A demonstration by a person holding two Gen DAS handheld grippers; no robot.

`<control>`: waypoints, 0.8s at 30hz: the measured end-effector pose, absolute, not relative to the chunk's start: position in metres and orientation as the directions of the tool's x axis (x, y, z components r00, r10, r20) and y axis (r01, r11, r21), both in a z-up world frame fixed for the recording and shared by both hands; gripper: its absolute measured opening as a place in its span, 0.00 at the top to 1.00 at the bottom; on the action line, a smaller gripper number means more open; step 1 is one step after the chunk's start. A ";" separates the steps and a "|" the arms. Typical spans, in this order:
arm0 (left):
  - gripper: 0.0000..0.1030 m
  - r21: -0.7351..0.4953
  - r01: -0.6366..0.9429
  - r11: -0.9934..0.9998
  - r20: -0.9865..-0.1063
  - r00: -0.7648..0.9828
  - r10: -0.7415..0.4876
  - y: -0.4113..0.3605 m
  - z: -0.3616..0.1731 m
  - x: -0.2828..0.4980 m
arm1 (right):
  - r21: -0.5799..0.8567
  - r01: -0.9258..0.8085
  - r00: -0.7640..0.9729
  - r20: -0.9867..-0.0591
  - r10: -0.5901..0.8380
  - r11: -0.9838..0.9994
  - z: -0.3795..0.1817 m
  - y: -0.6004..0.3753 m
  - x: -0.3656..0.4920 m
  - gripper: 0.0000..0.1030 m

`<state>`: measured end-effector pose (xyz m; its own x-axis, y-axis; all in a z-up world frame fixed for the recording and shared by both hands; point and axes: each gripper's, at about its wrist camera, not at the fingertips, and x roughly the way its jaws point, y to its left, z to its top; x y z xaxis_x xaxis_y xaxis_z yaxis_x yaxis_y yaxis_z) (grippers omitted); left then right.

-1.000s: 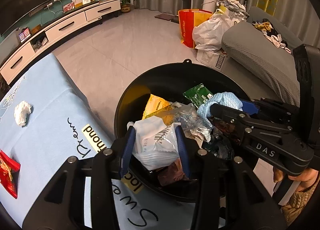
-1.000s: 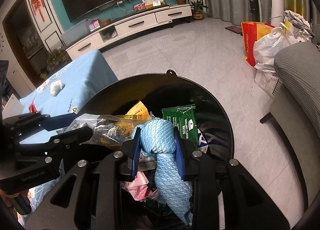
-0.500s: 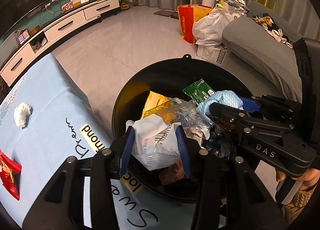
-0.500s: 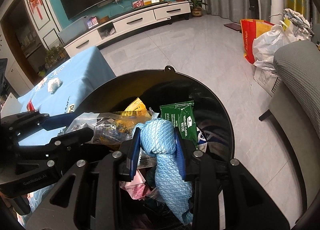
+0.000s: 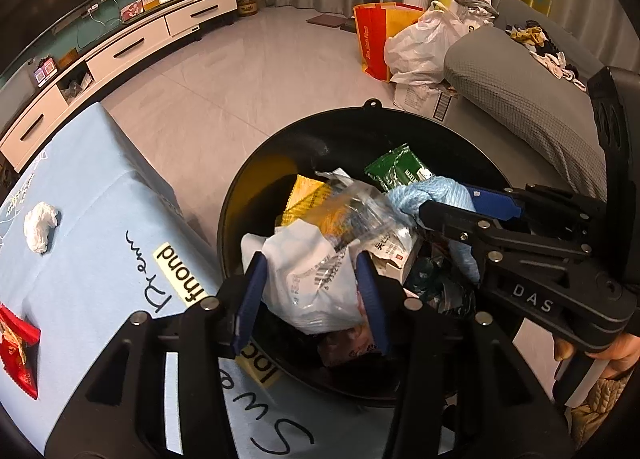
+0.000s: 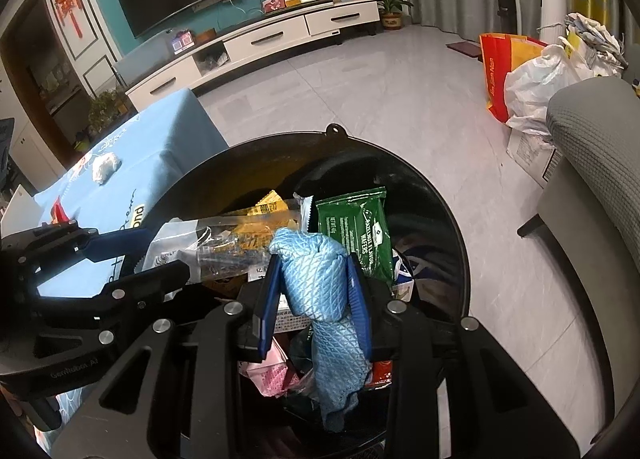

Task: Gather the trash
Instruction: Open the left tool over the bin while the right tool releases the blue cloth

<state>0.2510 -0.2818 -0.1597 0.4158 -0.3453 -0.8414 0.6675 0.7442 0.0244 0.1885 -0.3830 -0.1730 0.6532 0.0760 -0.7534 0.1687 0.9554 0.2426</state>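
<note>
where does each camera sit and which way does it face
Left wrist: rides the left tool, looks down into the black bin; the tool grips a white bag, and the right tool and a hand show.
Right wrist: rides the right tool, faces the bin and TV wall; it grips a blue cloth, with the left tool at left.
Shared: bin, green packet, blue table.

Your left gripper clamps a white bag over the black bin; your right gripper pinches a blue cloth above the trash there.
</note>
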 end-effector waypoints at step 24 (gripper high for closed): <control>0.18 0.019 0.662 0.749 -0.821 0.438 -0.366 -0.273 -0.147 0.241 | 0.278 0.203 0.682 -0.728 0.068 0.939 -0.154 -0.391 0.169 0.37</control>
